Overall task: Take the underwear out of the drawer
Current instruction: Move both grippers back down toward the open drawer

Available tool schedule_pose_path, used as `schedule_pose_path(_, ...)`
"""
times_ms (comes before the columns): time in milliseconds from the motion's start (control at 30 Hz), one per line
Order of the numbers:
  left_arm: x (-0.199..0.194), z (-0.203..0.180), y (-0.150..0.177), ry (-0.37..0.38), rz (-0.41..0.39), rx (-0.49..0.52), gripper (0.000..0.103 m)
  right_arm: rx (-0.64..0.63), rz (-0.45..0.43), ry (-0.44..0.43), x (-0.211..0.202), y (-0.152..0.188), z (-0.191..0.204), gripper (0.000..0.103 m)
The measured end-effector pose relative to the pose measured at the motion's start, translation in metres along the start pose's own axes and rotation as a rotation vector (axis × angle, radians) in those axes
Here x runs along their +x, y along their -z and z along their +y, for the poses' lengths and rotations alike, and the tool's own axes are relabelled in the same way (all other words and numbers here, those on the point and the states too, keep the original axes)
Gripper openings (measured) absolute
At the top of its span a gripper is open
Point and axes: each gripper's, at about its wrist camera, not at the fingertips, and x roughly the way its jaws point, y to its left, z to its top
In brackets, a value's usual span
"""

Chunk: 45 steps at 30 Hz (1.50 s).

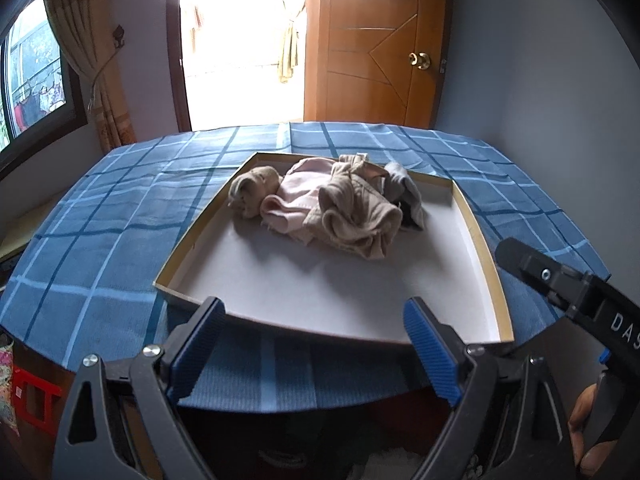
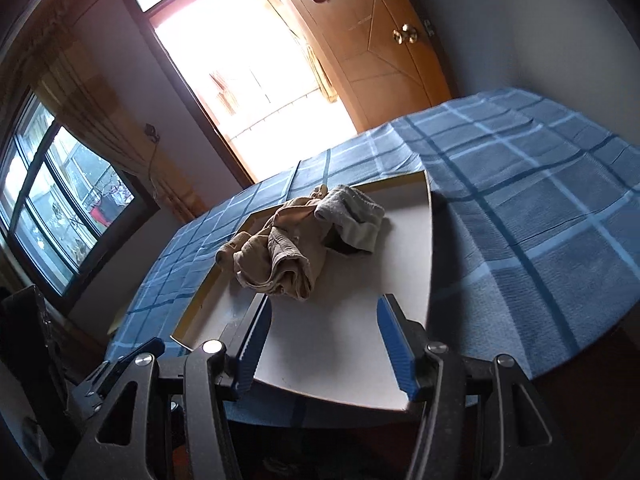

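Currently, scene as both wrist cams are showing it:

drawer: shallow tray-style drawer (image 1: 484, 240) with a white floor and tan rim, sitting on the tabletop (image 1: 100, 232), which is wearing a blue plaid cloth.

underwear: a bunched pile (image 1: 332, 204) lying toward the far end of the drawer, resting on the white floor. Near half of the floor is showing bare.

pile makeup: tan piece (image 1: 352, 216) lying on top in the middle, pink piece (image 1: 296, 196) to its left, small brownish bundle (image 1: 254, 190) at the far-left end, grey piece (image 1: 406, 188) on the right. Something dark is peeking out under the grey one; probably another garment, can't tell from here.

left claw: (image 1: 316, 344) hovering over the near rim of the drawer, blue pads spread wide, gripping nothing. Not touching the pile.

right claw: (image 2: 320, 340) hanging over the near part of the drawer floor, pads also spread wide and gripping nothing. Its left pad is sitting just short of the tan piece, apart from it. The body of this tool is showing at the right edge of the left cam.

view tilt: right cam is rolling the scene, so the drawer is looking skewed there.

background: wooden door (image 1: 376, 44) with a brass knob, bright open doorway (image 1: 236, 40) beside it, curtained window (image 1: 32, 76) on the left wall.
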Motion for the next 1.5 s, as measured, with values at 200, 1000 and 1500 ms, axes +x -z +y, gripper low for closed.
schedule_pose_path(200, -0.011, 0.002, 0.018, -0.006, -0.009, 0.002, 0.092, -0.051, -0.061, 0.028, -0.023, 0.016, 0.006, 0.058)
schedule_pose_path(1000, -0.055, 0.004, 0.074, -0.029, -0.041, 0.026, 0.092, -0.048, -0.072, -0.008, -0.069, 0.079, 0.007, 0.058)
schedule_pose_path(1500, -0.058, 0.015, 0.115, -0.038, -0.019, 0.021, 0.092, -0.058, -0.063, 0.012, -0.085, 0.118, -0.005, 0.058)
